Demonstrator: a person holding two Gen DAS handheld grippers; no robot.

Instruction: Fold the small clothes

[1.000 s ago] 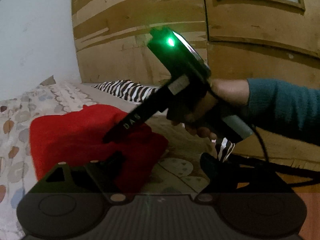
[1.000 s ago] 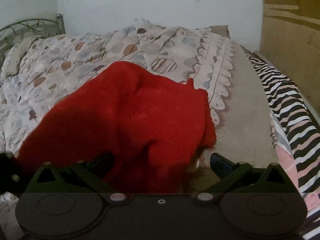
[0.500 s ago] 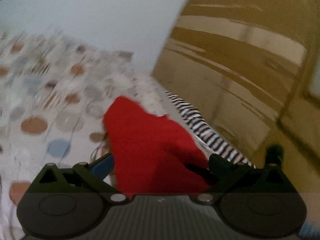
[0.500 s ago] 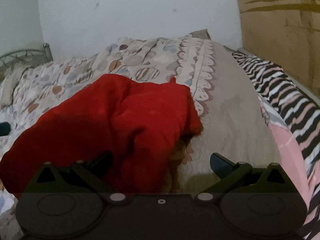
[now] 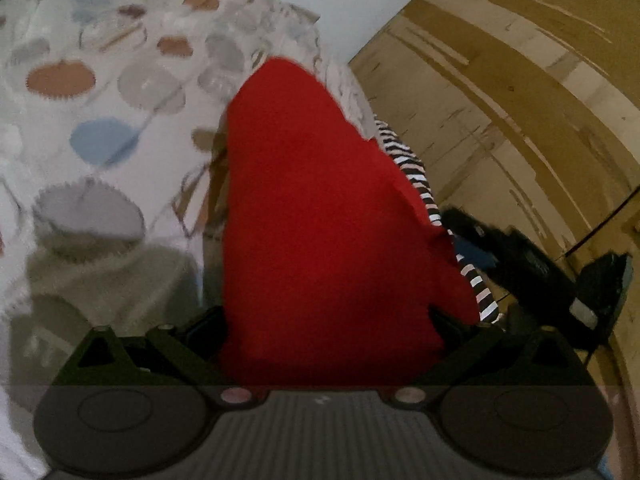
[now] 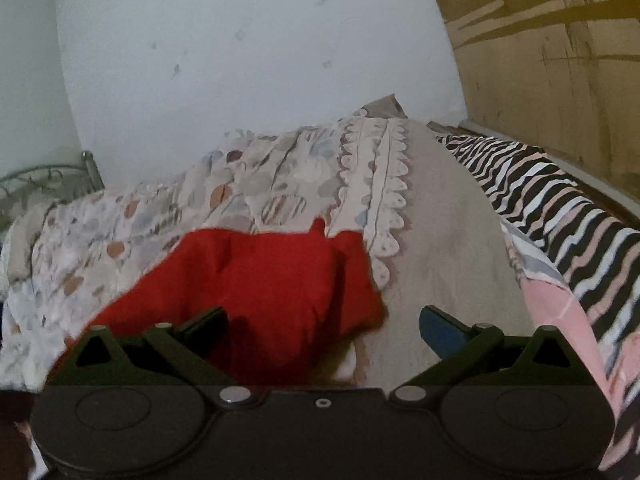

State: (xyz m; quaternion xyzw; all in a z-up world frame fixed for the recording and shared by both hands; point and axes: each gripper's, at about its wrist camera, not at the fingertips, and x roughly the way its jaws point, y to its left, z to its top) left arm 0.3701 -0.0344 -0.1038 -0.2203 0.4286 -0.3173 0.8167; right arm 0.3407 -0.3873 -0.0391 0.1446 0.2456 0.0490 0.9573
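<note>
Both claws stand spread. My left gripper [image 5: 326, 320] has red cloth filling the whole gap between its jaws, which have just been opening; I cannot see the pads press on it, so I read it as loose. My right gripper [image 6: 322, 322] has just been closing a little, though its jaws are wide apart, with the near right edge of the red garment [image 6: 256, 280] lying between them and the blue-faced right finger [image 6: 440, 330] over bare bedding.

My worry is a bad bite. If I close either claw now, I could catch the patterned bedspread [image 6: 200, 208] along with the red fabric, or pinch several layers at once and drag the whole bundle instead of one edge. The two grippers are also near each other, so they could knock together.

That garment sits rumpled on the bed, humped rather than flat, with a small peak at its far edge. To its right lies a zebra-striped cloth [image 6: 560, 208].
</note>
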